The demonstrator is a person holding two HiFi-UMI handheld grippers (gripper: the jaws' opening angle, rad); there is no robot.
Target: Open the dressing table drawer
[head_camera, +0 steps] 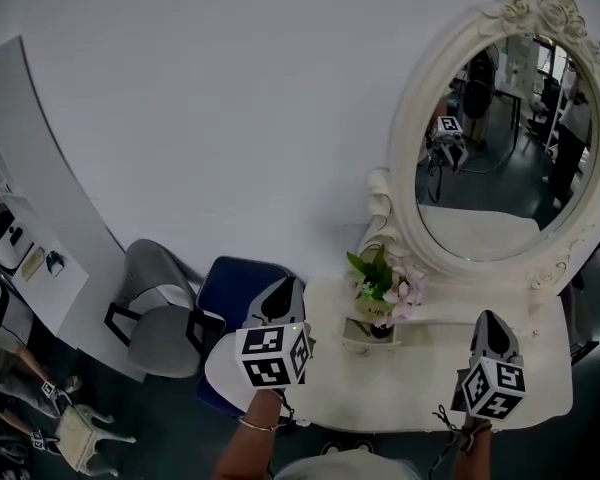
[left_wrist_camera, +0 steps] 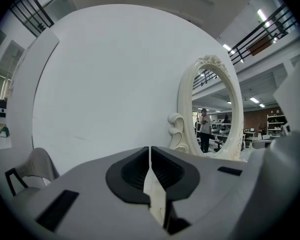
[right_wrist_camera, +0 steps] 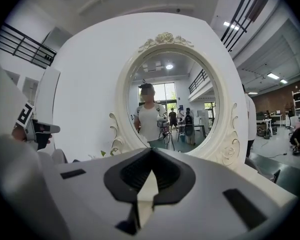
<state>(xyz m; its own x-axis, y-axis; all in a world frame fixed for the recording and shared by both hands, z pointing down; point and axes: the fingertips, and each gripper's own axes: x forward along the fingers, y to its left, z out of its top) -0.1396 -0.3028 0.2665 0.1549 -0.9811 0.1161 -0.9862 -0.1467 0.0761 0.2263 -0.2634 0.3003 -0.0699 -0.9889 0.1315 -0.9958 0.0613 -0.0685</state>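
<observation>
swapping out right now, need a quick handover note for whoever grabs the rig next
Left tongs: shut, empty, held over the left end of the dressing table.
Right tongs: shut, empty, held over its right end.
On the table: flowers in front of the mirror.
Drawer: in no view, so I cannot tell if it is open. Nothing is gripped.
Left to do: probably lower to the table's front, find the drawer, grip it and pull.
</observation>
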